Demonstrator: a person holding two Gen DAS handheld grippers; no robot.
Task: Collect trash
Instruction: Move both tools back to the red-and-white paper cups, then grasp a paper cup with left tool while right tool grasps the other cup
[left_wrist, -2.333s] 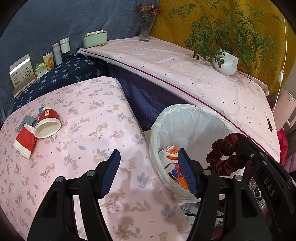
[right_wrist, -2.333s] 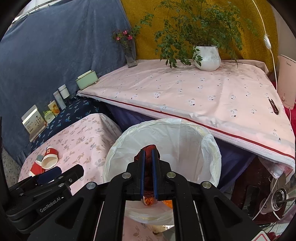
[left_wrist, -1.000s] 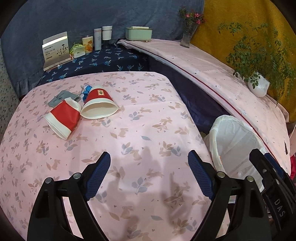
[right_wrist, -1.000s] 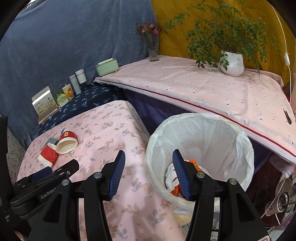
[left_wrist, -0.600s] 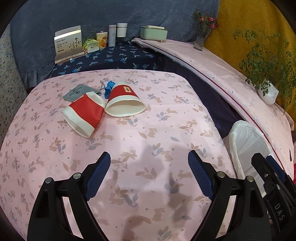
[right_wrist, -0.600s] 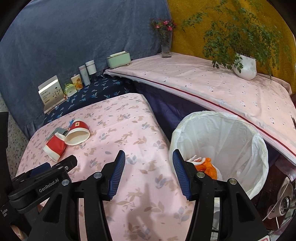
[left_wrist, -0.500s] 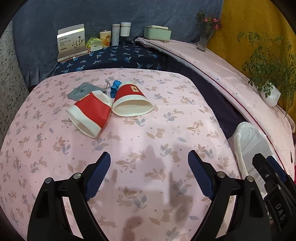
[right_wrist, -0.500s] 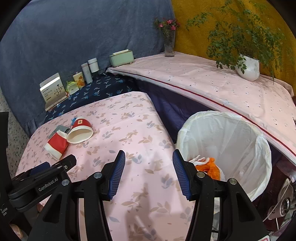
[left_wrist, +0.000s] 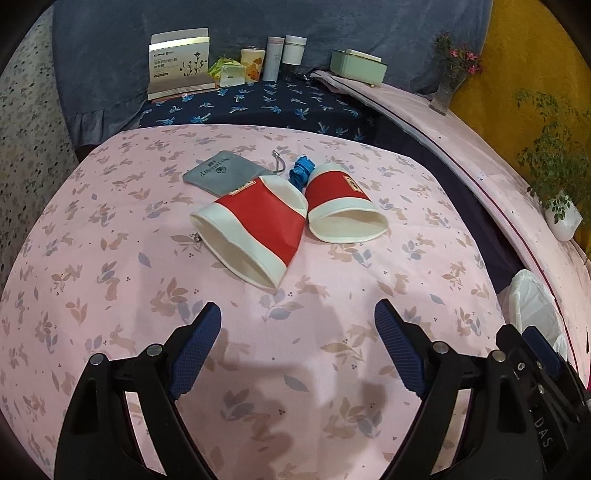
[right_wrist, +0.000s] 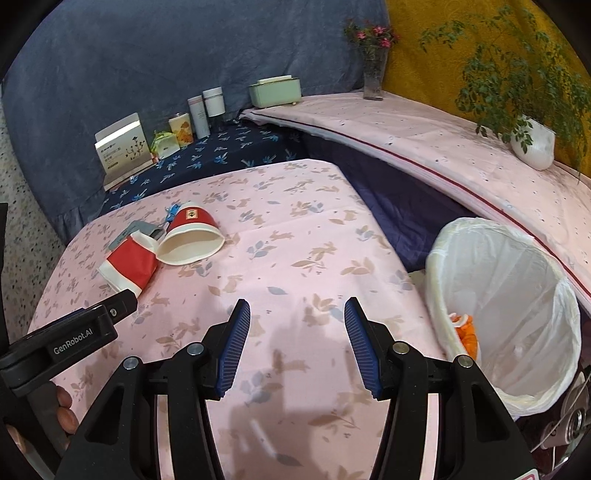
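Observation:
Two red-and-white paper cups lie on their sides on the pink floral table (left_wrist: 110, 295). The flattened left cup (left_wrist: 251, 236) (right_wrist: 129, 266) and the right cup (left_wrist: 341, 208) (right_wrist: 190, 236) touch each other. My left gripper (left_wrist: 297, 343) is open and empty, just short of the flattened cup. My right gripper (right_wrist: 297, 343) is open and empty over the table, left of the white-lined trash bin (right_wrist: 517, 295) that holds orange and white scraps (right_wrist: 466, 328). The bin also shows at the right edge of the left wrist view (left_wrist: 532, 302).
A grey pouch (left_wrist: 221, 172) and a blue crumpled item (left_wrist: 302, 170) lie behind the cups. Boxes, bottles and a green case (left_wrist: 357, 67) stand on the dark blue shelf. A vase (right_wrist: 373, 74) and a potted plant (right_wrist: 532, 140) stand on the long pink shelf.
My right gripper let go of the dark red item over the bin and opened. Both grippers swung left from the bin toward the cups, and the left one has drawn close to them.

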